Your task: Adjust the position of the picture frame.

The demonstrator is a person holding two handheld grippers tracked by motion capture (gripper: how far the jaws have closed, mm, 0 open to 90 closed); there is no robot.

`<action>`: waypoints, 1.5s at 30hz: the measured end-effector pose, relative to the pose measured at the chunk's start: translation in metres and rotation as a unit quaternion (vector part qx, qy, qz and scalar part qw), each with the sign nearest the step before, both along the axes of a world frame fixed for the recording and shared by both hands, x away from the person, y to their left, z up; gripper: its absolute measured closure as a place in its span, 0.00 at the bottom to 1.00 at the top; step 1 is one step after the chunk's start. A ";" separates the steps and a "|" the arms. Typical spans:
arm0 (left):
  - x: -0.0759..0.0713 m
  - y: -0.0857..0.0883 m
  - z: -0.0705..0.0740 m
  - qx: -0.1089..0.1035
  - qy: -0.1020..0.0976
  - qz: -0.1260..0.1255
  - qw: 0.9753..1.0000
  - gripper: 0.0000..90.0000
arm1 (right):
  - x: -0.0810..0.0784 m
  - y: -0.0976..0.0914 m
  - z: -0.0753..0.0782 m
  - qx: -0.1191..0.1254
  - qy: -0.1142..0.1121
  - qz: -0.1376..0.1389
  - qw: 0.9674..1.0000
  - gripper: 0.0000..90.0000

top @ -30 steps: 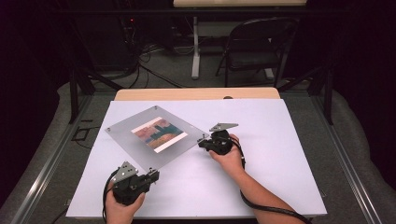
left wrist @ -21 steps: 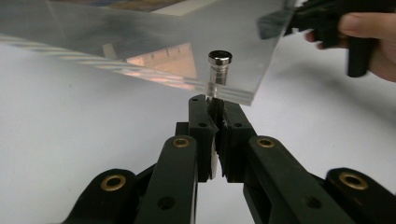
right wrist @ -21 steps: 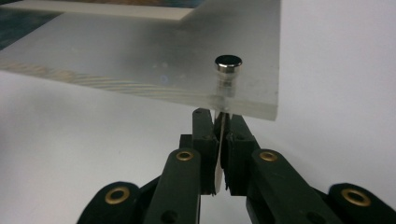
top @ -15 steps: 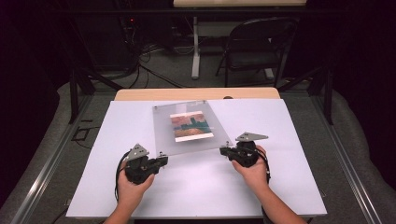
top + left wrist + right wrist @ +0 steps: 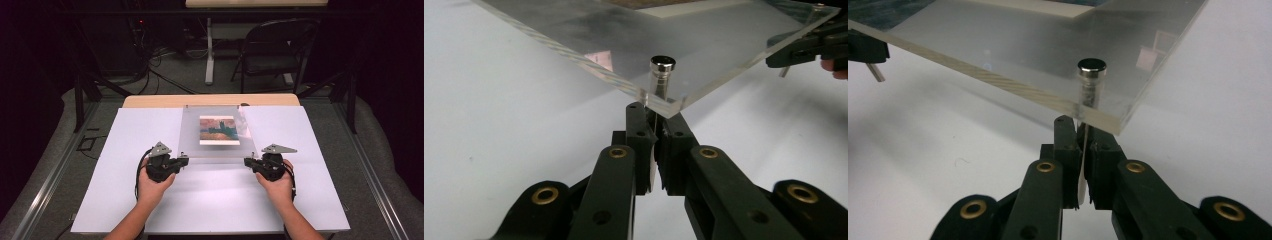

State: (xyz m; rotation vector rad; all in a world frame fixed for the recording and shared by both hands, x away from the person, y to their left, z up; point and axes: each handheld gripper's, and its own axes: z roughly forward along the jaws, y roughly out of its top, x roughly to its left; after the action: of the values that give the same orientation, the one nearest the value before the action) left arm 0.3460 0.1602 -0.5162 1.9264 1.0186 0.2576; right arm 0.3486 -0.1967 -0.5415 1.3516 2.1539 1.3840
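A white table (image 5: 125, 200) carried one clear acrylic picture frame (image 5: 190, 135), two sheets sandwiching a single painted print (image 5: 218, 130) of a skyline, squared between a person's two hand-held claws. The left gripper (image 5: 183, 161) met the frame's near-left corner and the right gripper (image 5: 248, 162) its near-right corner, each claw clamped shut with the corner just ahead of and above its tips, so the panel lay directly in front of both. In the left gripper view the jaws were pinched together beneath the corner post (image 5: 661, 75), with a thin pale sliver between them; in the right gripper view a similar thin strip sat between the closed jaws under the matching post (image 5: 1091, 80). What that strip was could not be made out for certain; it may have been a protective film or the lower sheet's edge. Holding both near corners at once appeared meant to keep the frame level and straight, its near edge looking lifted slightly off the table. Counted: one table, one frame, one print, two grippers, two hands, and two metal-capped standoff posts seen up close, one per near corner.
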 end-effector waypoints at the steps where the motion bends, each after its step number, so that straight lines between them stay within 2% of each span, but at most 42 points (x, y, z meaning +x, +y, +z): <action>1: 0.000 0.000 0.000 0.000 0.000 0.000 1.000 0.95 | 0.000 0.002 -0.001 -0.001 0.000 0.002 1.000 0.95; 4: 0.002 0.006 -0.008 -0.003 0.013 0.009 1.000 0.95 | 0.000 0.006 -0.001 -0.008 -0.003 0.009 1.000 0.95; 11: 0.006 0.012 -0.019 -0.005 0.026 0.026 0.999 0.95 | 0.002 0.016 -0.003 -0.023 -0.003 0.023 0.999 0.95; 13: 0.006 0.011 -0.020 -0.005 0.027 0.026 0.999 0.95 | 0.003 0.016 -0.004 -0.024 -0.006 0.024 0.999 0.94; 18: 0.008 0.005 -0.024 -0.006 0.031 0.017 0.999 0.94 | 0.006 0.010 -0.008 -0.012 0.007 0.011 1.000 0.93; 22: 0.008 0.001 -0.027 -0.005 0.036 0.015 0.999 0.94 | 0.008 0.006 -0.011 -0.014 0.012 0.004 1.000 0.93; 30: 0.008 0.001 -0.033 0.008 0.048 0.011 0.999 0.94 | 0.008 0.007 -0.017 -0.030 0.022 0.009 0.999 0.93; 33: 0.008 0.004 -0.034 0.008 0.048 0.011 0.999 0.94 | 0.008 0.008 -0.018 -0.021 0.028 0.012 0.999 0.93; 40: 0.007 0.005 -0.036 0.008 0.051 0.012 0.999 0.94 | 0.005 0.012 -0.019 -0.036 0.030 0.020 0.999 0.93; 45: 0.006 0.004 -0.037 0.014 0.051 0.006 0.999 0.94 | 0.005 0.011 -0.020 -0.034 0.031 0.018 0.999 0.93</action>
State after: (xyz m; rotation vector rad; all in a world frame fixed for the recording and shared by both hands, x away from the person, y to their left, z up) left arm 0.3524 0.1642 -0.5529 1.9760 1.0994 0.1819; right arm 0.3537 -0.1862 -0.5614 1.3534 2.2558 1.2844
